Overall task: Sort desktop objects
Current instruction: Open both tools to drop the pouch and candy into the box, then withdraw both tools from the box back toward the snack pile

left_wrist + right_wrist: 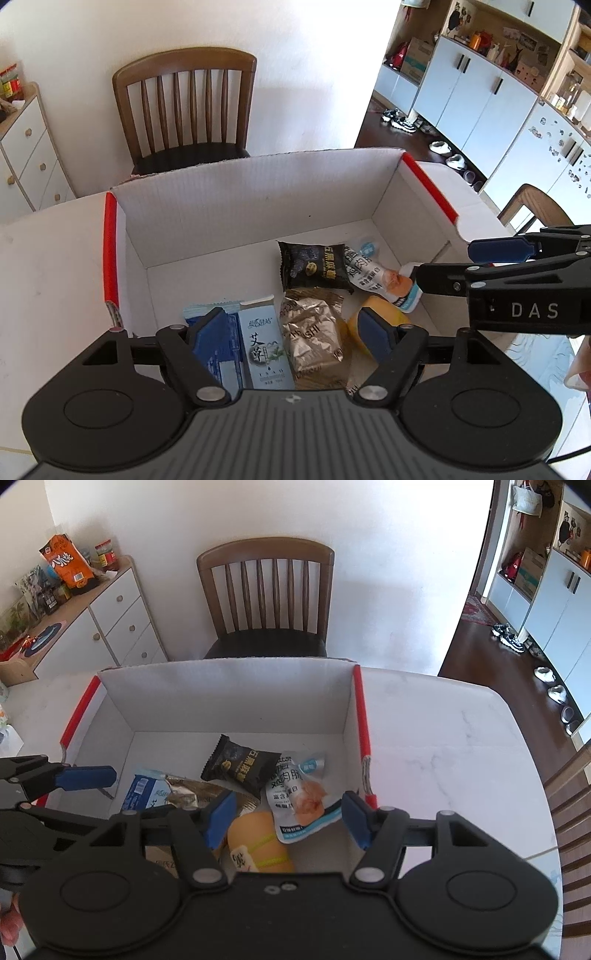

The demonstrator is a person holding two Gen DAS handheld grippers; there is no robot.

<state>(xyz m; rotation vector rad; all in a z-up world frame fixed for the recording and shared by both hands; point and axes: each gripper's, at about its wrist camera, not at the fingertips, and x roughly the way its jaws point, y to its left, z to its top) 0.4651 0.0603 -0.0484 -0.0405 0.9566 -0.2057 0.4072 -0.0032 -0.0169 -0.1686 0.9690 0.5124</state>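
White cardboard box (251, 192) on the counter (443, 720) holds snack packets; left hand-held gripper (295, 332) and right hand-held gripper (288, 819) hover spread apart, empty

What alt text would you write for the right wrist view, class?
An open hand-held gripper hovers over a white cardboard box holding a black snack packet, a chicken-breast pouch and a yellow bun. A wooden chair stands behind the table.

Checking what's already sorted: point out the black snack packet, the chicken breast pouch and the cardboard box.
black snack packet (242, 770): right wrist view, middle of wrapper.
chicken breast pouch (295, 797): right wrist view, printed front.
cardboard box (251, 199): left wrist view, inner far wall.
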